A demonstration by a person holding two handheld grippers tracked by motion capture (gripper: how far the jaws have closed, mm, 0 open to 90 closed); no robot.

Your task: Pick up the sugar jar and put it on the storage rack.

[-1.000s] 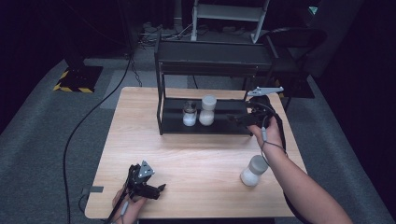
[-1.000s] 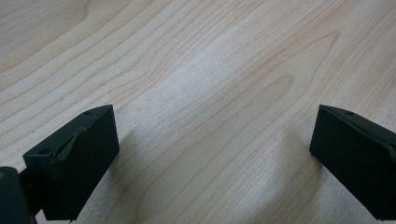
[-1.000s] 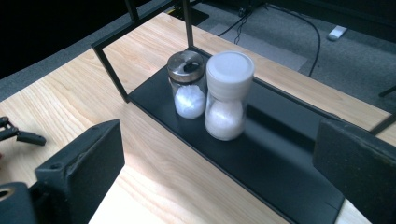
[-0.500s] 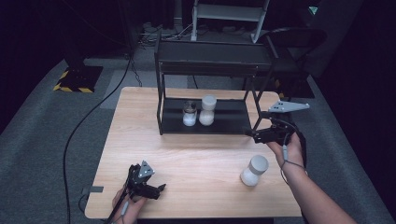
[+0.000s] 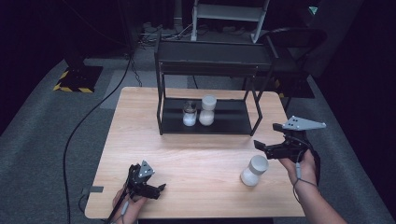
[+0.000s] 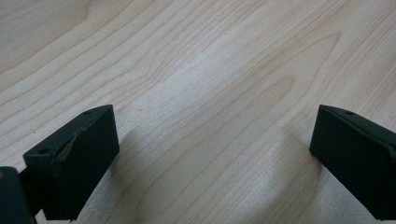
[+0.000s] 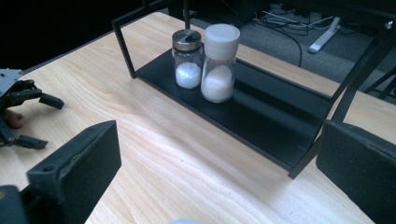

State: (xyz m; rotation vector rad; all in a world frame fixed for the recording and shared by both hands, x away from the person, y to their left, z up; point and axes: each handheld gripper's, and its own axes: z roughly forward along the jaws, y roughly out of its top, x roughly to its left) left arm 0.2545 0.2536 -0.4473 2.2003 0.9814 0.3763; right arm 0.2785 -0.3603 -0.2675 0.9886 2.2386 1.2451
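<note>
A black two-tier rack stands at the back middle of the wooden table. Its lower shelf holds a small shaker with a metal lid and, touching it, a taller white-lidded jar, both part full of white powder. Another white-lidded jar stands on the table at the front right. My right gripper hovers open just above and behind that jar, pointing left toward the rack. Open as well, my left gripper lies low over bare wood at the front left.
The rack's right front leg stands close ahead of my right gripper. A black cable runs over the grey floor left of the table. Dark furniture and a white frame stand behind the table.
My right gripper has drawn back from the rack's right end toward the front right, ending just above the jar on the table. The left gripper has stayed put.
</note>
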